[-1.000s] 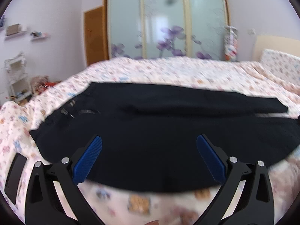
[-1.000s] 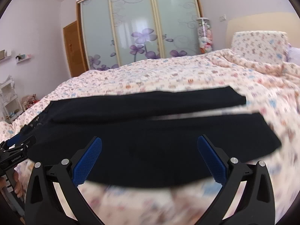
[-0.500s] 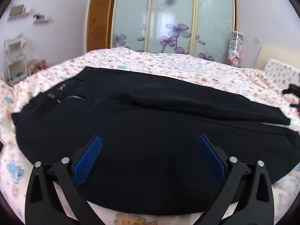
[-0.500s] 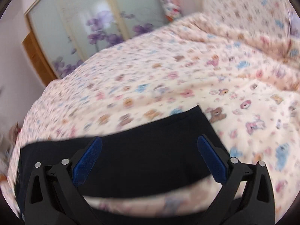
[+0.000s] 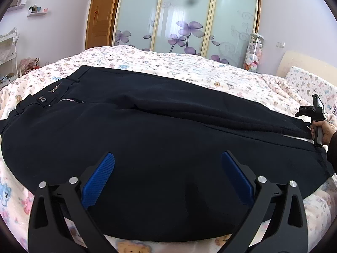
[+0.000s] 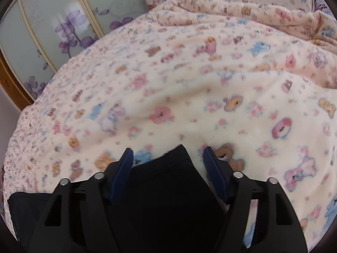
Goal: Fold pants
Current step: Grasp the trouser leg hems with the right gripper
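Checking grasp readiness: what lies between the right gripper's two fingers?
In the right wrist view, a corner of the black pants lies between the right gripper fingers, over the printed blanket. The jaws stand apart, not yet closed on the fabric.

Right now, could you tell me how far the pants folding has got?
Done: the pants lie flat on the bedspread, legs side by side. In hand: the right gripper straddles a leg hem, jaws still apart; the left gripper hovers open over the near leg. Left: every fold.

Floral-glass wardrobe (image 5: pixel 185 19) behind printed bedspread (image 6: pixel 189 97)
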### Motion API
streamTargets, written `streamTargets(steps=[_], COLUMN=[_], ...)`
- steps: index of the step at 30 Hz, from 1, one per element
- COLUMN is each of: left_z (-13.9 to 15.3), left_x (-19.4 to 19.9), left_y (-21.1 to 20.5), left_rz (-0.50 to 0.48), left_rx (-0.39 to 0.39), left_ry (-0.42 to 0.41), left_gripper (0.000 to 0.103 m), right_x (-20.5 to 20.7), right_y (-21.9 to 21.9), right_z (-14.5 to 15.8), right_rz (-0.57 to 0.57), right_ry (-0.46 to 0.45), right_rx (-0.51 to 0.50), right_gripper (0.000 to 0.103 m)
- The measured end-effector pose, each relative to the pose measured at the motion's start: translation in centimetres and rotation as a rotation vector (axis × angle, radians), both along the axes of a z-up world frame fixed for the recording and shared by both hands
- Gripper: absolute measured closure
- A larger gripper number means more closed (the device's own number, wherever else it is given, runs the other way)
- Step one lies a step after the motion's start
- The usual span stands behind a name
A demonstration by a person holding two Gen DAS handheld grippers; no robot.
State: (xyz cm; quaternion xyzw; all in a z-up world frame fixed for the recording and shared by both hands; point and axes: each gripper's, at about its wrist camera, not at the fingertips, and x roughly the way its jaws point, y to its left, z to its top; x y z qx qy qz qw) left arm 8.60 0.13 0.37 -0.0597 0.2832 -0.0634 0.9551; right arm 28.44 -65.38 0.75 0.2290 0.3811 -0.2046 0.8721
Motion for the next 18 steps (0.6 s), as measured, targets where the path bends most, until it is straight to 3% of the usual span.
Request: streamTargets(steps=[3, 11, 15, 18], left_z=[0.0, -0.1, -0.1, -0.1], left_x=[0.2, 0.3, 0.3, 0.3], left_y=[0.1, 0.4, 0.7, 0.9], left_rz=[0.001, 0.000, -0.004, -0.007], left_rx=[0.001, -0.010, -0.026, -0.045], left_ry=[0.006, 0.016, 0.015, 0.017], left_gripper=[0.002, 0.002, 0.002, 0.002], right_x=[-0.6, -6.4, -13.2, -18.6], right_y=[0.1, 1.7, 4.1, 5.8], right_z=[-0.3, 5.2, 7.9, 8.0], right_rz=[0.007, 0.071, 0.127, 0.141], right_ry=[-0.010, -0.237, -0.371, -0.457], right_rx=[-0.012, -0.012, 0.014, 0.070], right_gripper=[0.080, 0.089, 0.089, 0.093])
